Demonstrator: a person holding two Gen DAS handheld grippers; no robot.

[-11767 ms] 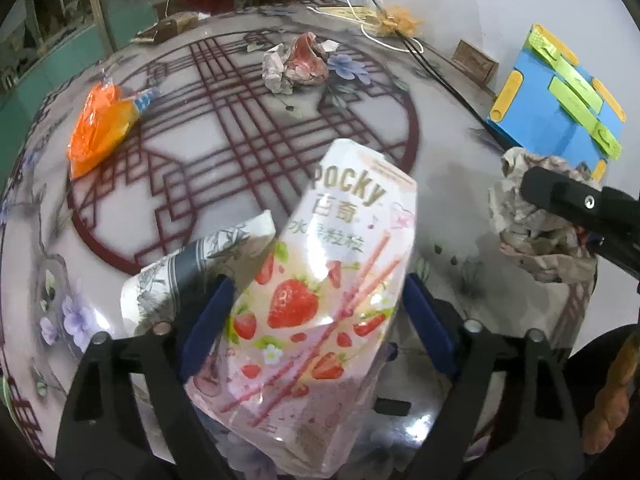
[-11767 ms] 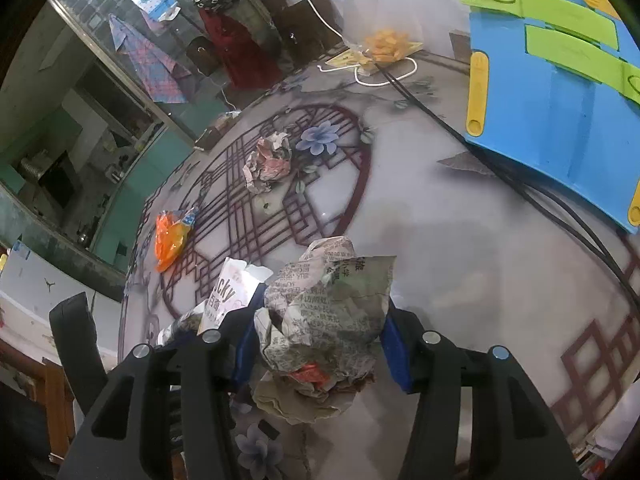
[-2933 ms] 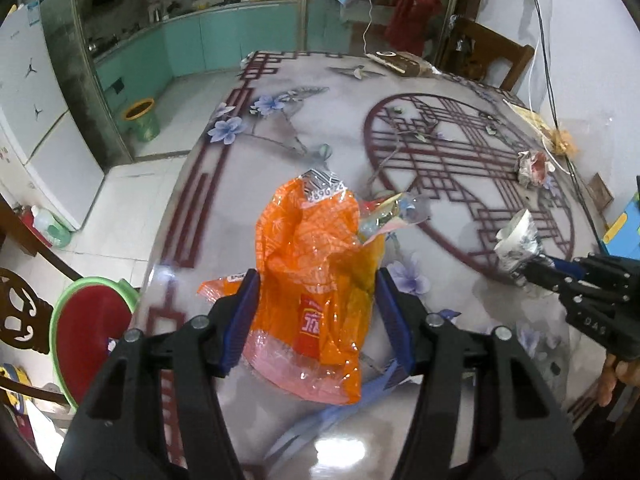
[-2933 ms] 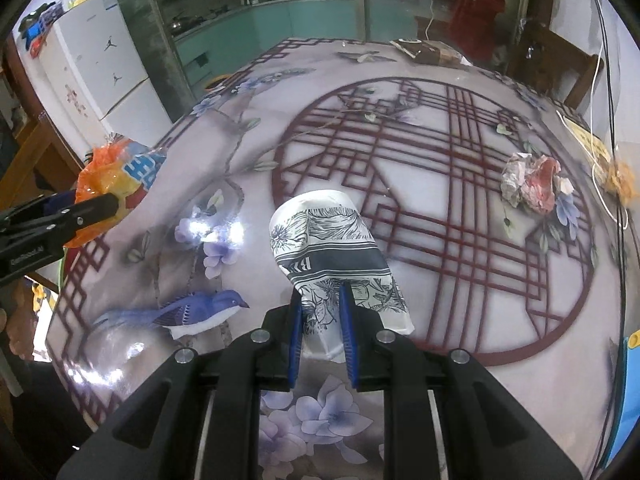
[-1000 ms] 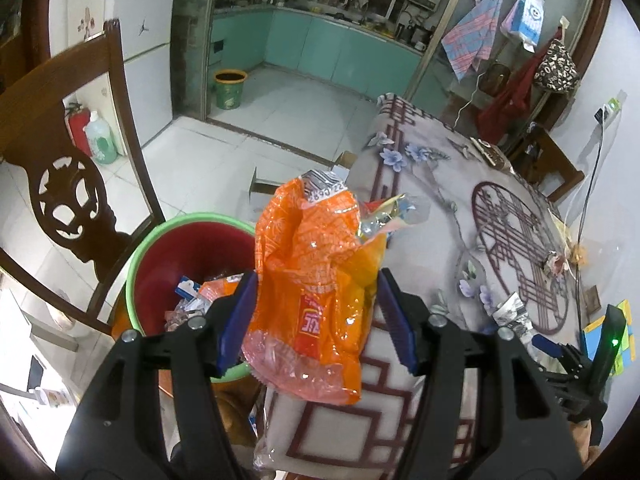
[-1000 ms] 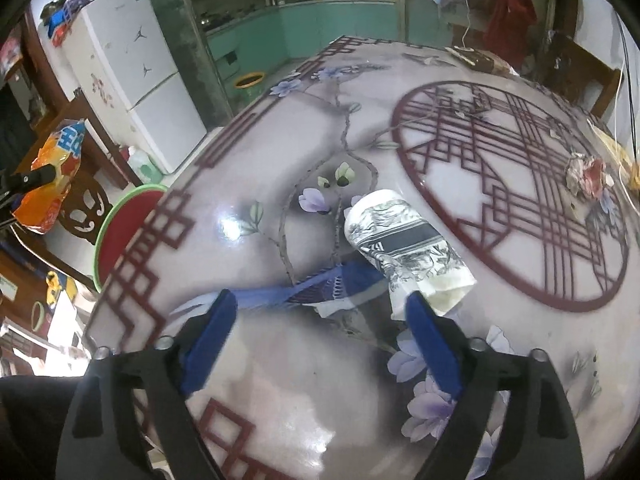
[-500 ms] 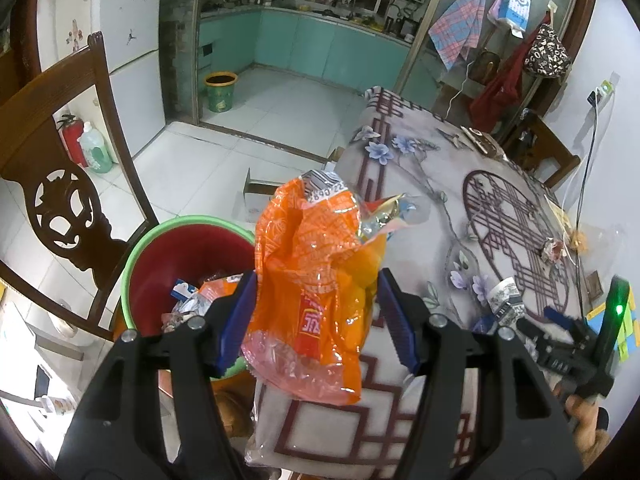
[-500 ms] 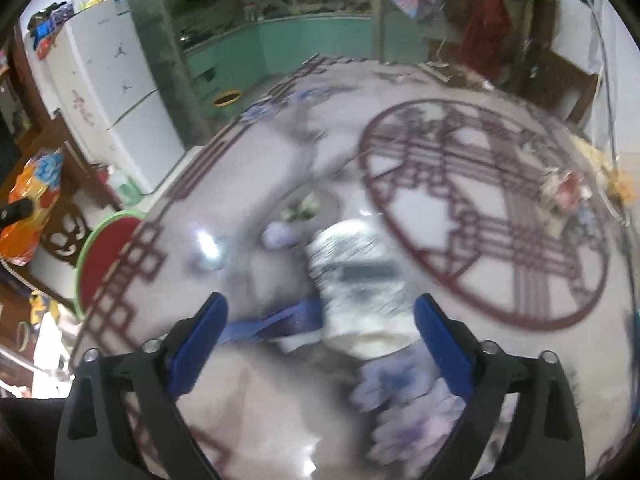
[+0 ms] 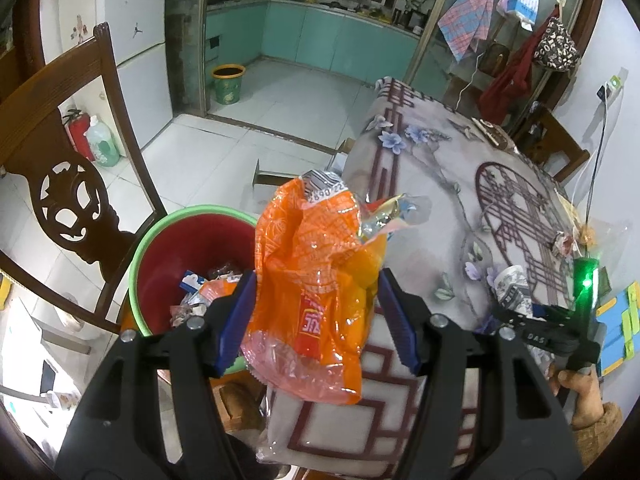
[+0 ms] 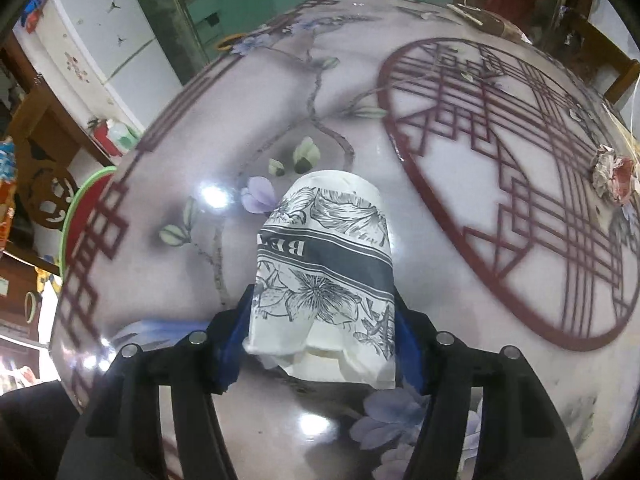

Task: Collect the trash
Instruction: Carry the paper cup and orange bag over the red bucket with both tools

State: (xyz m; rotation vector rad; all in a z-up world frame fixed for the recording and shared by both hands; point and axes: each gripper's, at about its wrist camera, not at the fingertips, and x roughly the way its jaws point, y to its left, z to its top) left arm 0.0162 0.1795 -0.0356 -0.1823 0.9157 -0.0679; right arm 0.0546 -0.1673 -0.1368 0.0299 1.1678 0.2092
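Observation:
My left gripper [image 9: 316, 320] is shut on an orange plastic snack bag [image 9: 316, 276] and holds it in the air beside the table edge, just right of a red bin with a green rim [image 9: 192, 256] that holds several pieces of trash. My right gripper [image 10: 320, 340] is shut on a crushed white paper cup with a black flower print [image 10: 324, 268], low over the table. The cup and right gripper also show in the left wrist view [image 9: 514, 286]. A crumpled paper ball [image 10: 614, 176] lies at the far right of the table.
A dark wooden chair [image 9: 60, 184] stands left of the bin. The table [image 10: 440, 184] has a glossy floral cloth with a red lattice circle. The bin rim [image 10: 76, 208] shows past the table's left edge. A blue and green board [image 9: 618, 332] lies at the table's right end.
My right gripper was open around the paper cup and has closed on it. My left gripper keeps holding the orange bag near the bin, with little movement.

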